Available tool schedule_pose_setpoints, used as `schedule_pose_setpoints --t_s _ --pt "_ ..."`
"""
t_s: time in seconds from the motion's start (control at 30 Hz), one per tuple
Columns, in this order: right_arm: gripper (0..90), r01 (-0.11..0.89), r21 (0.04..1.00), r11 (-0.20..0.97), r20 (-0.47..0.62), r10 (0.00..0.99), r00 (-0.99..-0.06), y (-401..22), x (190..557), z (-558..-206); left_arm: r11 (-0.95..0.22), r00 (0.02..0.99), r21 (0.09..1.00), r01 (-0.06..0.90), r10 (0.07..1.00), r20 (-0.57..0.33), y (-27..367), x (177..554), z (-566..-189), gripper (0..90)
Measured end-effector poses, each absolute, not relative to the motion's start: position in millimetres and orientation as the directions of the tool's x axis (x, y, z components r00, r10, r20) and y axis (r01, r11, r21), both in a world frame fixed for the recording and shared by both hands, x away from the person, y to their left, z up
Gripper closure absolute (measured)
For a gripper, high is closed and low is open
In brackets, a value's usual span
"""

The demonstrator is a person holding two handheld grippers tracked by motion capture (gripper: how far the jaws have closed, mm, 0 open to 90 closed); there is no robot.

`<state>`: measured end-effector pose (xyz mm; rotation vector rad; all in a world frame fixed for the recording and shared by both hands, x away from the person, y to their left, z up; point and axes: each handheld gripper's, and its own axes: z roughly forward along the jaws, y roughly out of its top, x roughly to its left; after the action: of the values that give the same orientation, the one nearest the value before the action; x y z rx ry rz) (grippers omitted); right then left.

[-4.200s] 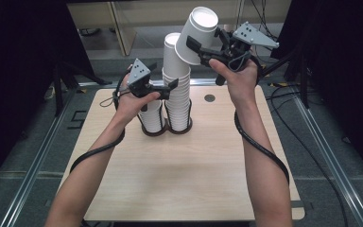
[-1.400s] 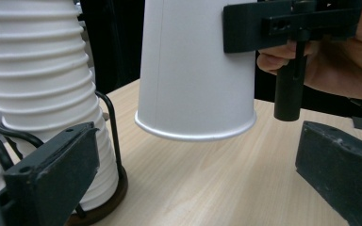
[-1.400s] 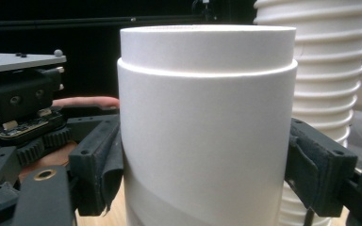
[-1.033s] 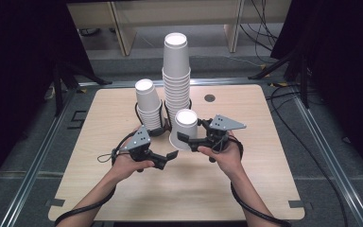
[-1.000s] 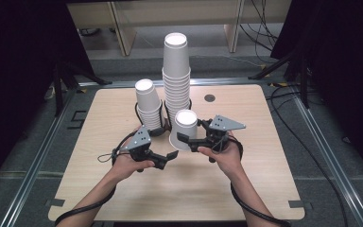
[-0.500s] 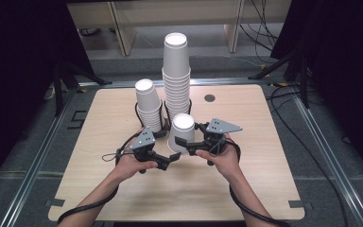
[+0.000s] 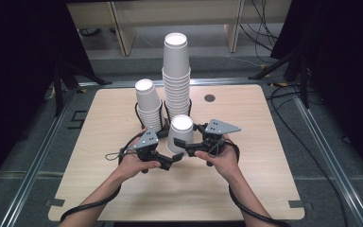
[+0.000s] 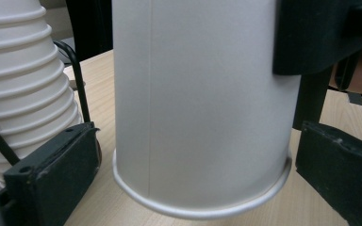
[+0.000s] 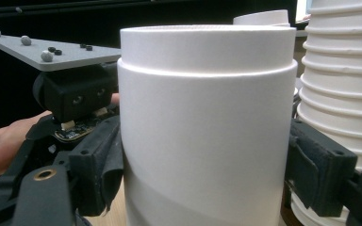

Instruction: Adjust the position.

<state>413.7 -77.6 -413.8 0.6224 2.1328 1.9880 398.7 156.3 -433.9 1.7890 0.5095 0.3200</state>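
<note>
Paper cup (image 7: 180, 134), single, inverted, rim down on the table (image 7: 264, 142) just before two cup stacks; right gripper (image 7: 193, 147) clasps its wall to steady it, left gripper (image 7: 169, 160) spread either side, apparently not yet touching.

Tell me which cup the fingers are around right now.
The single upside-down cup standing alone on the table, in front of the two cup stacks.
</note>
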Motion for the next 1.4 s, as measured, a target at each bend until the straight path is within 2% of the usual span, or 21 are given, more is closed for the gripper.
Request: schedule_pose_setpoints --t_s 0.43,0.47,0.5,0.73,1.0,1.1,1.17,1.4 --pt "21.9 0.153 0.988 0.031 0.127 0.409 -0.904 -75.4 414.6 -415.1 -0.230 0.872 0.956 0.183 0.488 -0.049 152.9 400.5 -437.7 0.0" --pt "22.0 0.154 0.988 0.026 0.131 0.397 -0.908 -74.7 414.9 -415.3 -0.220 0.873 0.959 0.180 0.485 -0.052 152.1 400.9 -438.6 0.0" --pt "22.0 0.198 0.980 0.028 0.172 0.390 -0.905 -74.3 412.6 -415.4 -0.221 0.872 0.959 0.180 0.486 -0.052 152.0 400.8 -438.7 0.0" --pt "21.9 0.214 0.976 0.028 0.187 0.387 -0.903 -71.8 410.9 -417.0 -0.217 0.874 0.959 0.182 0.483 -0.056 151.8 400.9 -439.2 0.0" --pt "21.9 0.182 0.983 0.031 0.157 0.380 -0.912 -70.2 413.4 -418.7 -0.218 0.876 0.958 0.189 0.479 -0.064 152.1 401.1 -441.5 0.0" --pt "21.9 0.217 0.976 0.033 0.189 0.378 -0.906 -69.7 411.2 -419.2 -0.222 0.878 0.956 0.190 0.474 -0.064 152.2 400.8 -441.3 1.0" --pt "21.9 0.185 0.982 0.037 0.157 0.376 -0.913 -69.0 412.7 -419.9 -0.222 0.882 0.958 0.184 0.468 -0.061 152.1 401.1 -442.4 1.5" --pt "21.7 0.225 0.974 0.031 0.198 0.368 -0.908 -68.4 410.1 -420.9 -0.222 0.882 0.958 0.184 0.467 -0.061 153.0 400.1 -443.5 2.8"
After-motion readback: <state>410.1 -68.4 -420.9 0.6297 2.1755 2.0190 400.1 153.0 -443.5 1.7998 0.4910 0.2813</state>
